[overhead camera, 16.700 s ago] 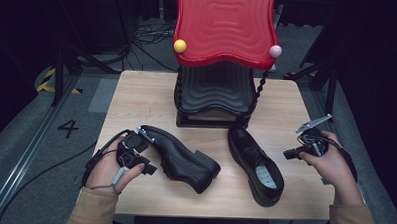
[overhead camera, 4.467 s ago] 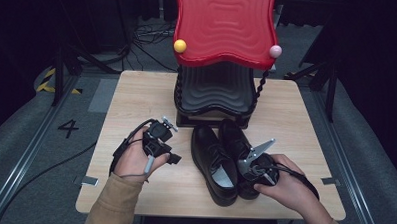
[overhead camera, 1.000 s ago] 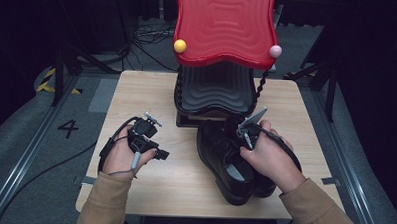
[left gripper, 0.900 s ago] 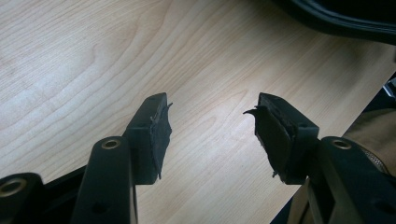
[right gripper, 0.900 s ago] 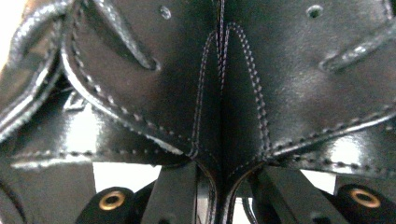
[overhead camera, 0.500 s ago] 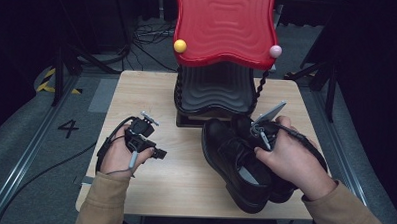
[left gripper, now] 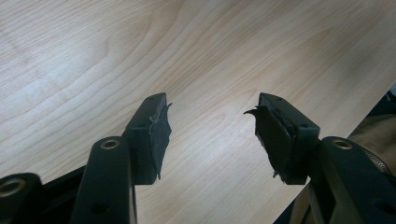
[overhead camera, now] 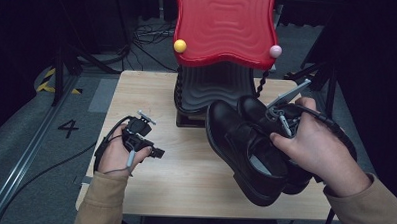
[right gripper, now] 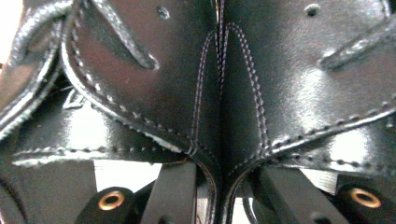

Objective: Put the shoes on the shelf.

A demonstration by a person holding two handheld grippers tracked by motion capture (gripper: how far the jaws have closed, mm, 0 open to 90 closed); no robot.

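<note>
Two black leather shoes (overhead camera: 240, 143) hang side by side above the right half of the wooden table (overhead camera: 194, 177), toes pointing at the rack. My right gripper (overhead camera: 275, 124) is shut on their inner collars, pinching both together. In the right gripper view the two stitched leather sides (right gripper: 154, 88) press against each other between the black jaws, with the right gripper (right gripper: 224, 186) at the bottom. My left gripper (overhead camera: 152, 151) rests low over the table's left side, open. In the left gripper view the left gripper (left gripper: 210, 130) has nothing but bare wood between its worn pads (left gripper: 161, 135).
A rack with a red wavy top (overhead camera: 224, 28) and a black wavy shelf (overhead camera: 215, 85) stands at the table's far middle. A yellow ball (overhead camera: 180, 46) and a pink ball (overhead camera: 275, 51) sit at its corners. Cables and stand legs lie on the floor around it.
The right hand has lifted the pair of shoes off the table, up and a little to the right. The left hand has stayed where it was.
</note>
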